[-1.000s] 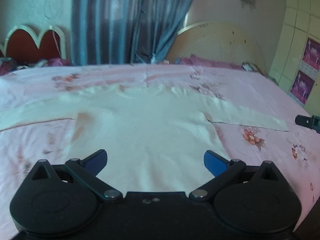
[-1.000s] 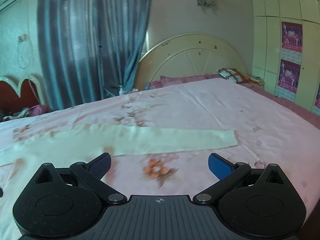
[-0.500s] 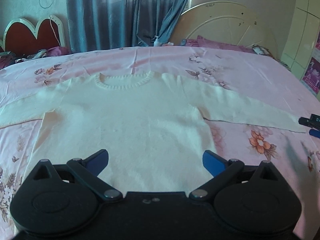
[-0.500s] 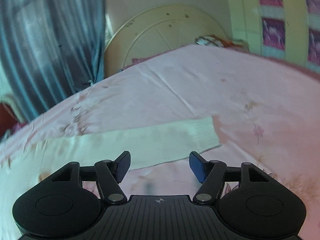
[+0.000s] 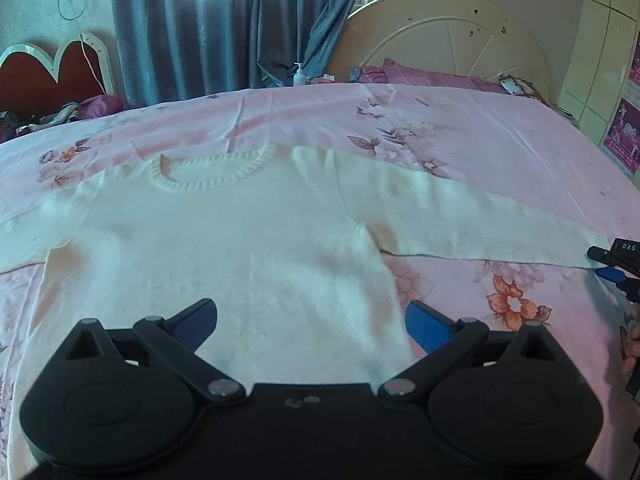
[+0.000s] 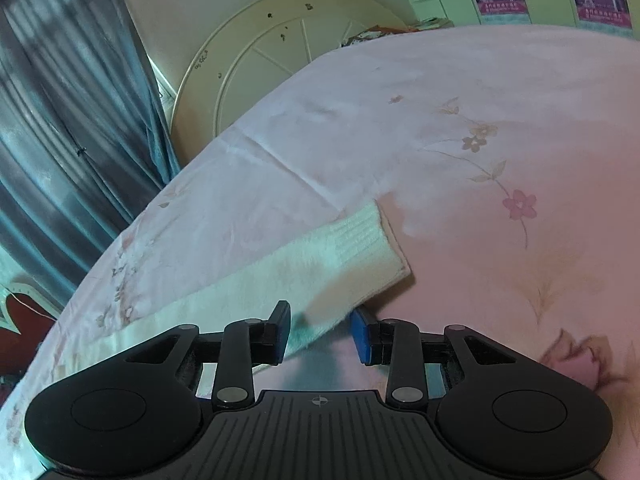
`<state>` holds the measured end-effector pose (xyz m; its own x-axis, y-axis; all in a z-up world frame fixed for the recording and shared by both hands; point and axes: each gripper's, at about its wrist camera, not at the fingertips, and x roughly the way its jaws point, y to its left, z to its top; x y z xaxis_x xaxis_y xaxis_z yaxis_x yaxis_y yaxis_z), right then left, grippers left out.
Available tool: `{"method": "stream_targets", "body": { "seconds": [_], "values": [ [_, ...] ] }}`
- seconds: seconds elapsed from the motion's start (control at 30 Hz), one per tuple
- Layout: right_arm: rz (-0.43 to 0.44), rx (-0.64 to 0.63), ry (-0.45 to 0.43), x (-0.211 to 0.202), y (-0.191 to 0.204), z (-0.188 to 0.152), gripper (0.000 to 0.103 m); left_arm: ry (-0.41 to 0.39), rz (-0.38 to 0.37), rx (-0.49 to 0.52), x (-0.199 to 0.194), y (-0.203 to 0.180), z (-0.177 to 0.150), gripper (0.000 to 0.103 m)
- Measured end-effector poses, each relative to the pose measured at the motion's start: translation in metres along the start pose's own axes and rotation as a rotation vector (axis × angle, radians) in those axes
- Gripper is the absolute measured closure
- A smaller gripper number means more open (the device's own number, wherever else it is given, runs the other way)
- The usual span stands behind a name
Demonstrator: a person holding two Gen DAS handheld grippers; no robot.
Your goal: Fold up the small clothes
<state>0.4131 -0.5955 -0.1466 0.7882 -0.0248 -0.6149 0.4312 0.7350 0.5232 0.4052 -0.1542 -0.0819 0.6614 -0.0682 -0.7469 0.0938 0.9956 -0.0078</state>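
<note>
A white knit sweater (image 5: 240,248) lies flat, front up, on a pink floral bedsheet (image 5: 480,132), sleeves spread out to both sides. My left gripper (image 5: 312,320) hovers open over the sweater's lower body with nothing between its fingers. The right-hand sleeve (image 5: 460,220) runs out to the right gripper (image 5: 612,264) at the frame's edge. In the right wrist view, my right gripper (image 6: 320,334) is tilted and low at the sleeve (image 6: 320,256), just short of its ribbed cuff (image 6: 368,236). Its jaws are closing with the sleeve's near edge between them; a gap still shows beside the pads.
A cream round headboard (image 5: 440,40) and purple pillows (image 5: 420,76) stand at the far end of the bed. Blue curtains (image 5: 224,20) hang behind, with a small bottle (image 5: 298,74) below them. A red heart-shaped headboard (image 5: 48,76) is at the far left.
The right gripper rolled, sank to the sleeve end, and its jaws narrowed around the sleeve's edge. The left gripper slid across over the sweater's body and stayed open.
</note>
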Motion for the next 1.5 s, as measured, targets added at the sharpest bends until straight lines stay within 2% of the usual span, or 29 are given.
{"method": "stream_targets", "body": {
  "seconds": [0.03, 0.07, 0.1, 0.17, 0.27, 0.33, 0.37, 0.4, 0.47, 0.63, 0.77, 0.83, 0.9, 1.0, 1.1, 1.23, 1.37, 1.5],
  "values": [
    [-0.002, 0.000, -0.003, 0.000, 0.000, 0.002, 0.069, 0.000, -0.001, 0.001, 0.001, -0.001, 0.001, 0.003],
    [-0.006, -0.010, -0.010, -0.001, 0.002, 0.003, 0.075, 0.001, -0.002, 0.001, 0.002, -0.001, 0.001, 0.003],
    [-0.005, -0.034, -0.009, -0.001, 0.005, 0.005, 0.103, 0.000, 0.001, 0.001, 0.003, 0.000, 0.002, 0.003],
    [0.016, -0.098, -0.021, -0.002, 0.017, 0.010, 0.102, -0.004, 0.007, -0.004, 0.005, 0.003, 0.003, 0.003],
    [0.012, -0.254, -0.089, -0.009, 0.030, 0.023, 0.102, 0.000, 0.024, -0.008, 0.011, 0.009, 0.005, 0.003],
    [-0.046, -0.298, -0.088, 0.002, 0.024, 0.030, 0.102, 0.000, 0.040, 0.004, 0.015, 0.014, 0.004, 0.003],
    [-0.081, -0.285, -0.045, 0.015, 0.016, 0.034, 0.102, 0.004, 0.050, 0.014, 0.016, 0.017, 0.003, 0.003],
    [-0.080, -0.239, 0.014, 0.027, 0.008, 0.037, 0.102, 0.013, 0.052, 0.021, 0.018, 0.020, 0.001, 0.003],
    [-0.077, -0.229, 0.004, 0.030, 0.012, 0.038, 0.102, 0.034, 0.057, 0.022, 0.022, 0.029, -0.003, 0.003],
    [-0.054, -0.284, -0.026, 0.019, 0.050, 0.027, 0.102, 0.052, 0.045, 0.001, 0.025, 0.056, -0.013, 0.006],
    [0.029, -0.357, -0.032, 0.009, 0.111, 0.012, 0.102, 0.052, 0.043, -0.019, 0.028, 0.081, -0.017, 0.007],
    [0.080, -0.399, -0.023, 0.002, 0.142, -0.002, 0.102, 0.058, 0.028, -0.032, 0.032, 0.095, -0.017, 0.010],
    [0.131, -0.456, -0.002, 0.000, 0.182, -0.019, 0.102, 0.065, 0.006, -0.040, 0.037, 0.110, -0.016, 0.023],
    [0.202, -0.530, 0.030, 0.003, 0.242, -0.052, 0.102, 0.070, -0.039, -0.054, 0.042, 0.137, -0.015, 0.032],
    [0.260, -0.603, 0.064, 0.011, 0.297, -0.093, 0.102, 0.052, -0.047, -0.062, 0.040, 0.168, -0.015, 0.039],
    [0.333, -0.681, 0.124, 0.030, 0.360, -0.149, 0.102, 0.035, -0.025, -0.117, 0.034, 0.213, -0.018, 0.041],
    [0.395, -0.747, 0.186, 0.048, 0.402, -0.202, 0.102, 0.023, -0.018, -0.148, 0.027, 0.245, -0.023, 0.043],
    [0.429, -0.795, 0.240, 0.057, 0.422, -0.243, 0.102, 0.016, -0.017, -0.166, 0.023, 0.265, -0.022, 0.045]
  ]
}}
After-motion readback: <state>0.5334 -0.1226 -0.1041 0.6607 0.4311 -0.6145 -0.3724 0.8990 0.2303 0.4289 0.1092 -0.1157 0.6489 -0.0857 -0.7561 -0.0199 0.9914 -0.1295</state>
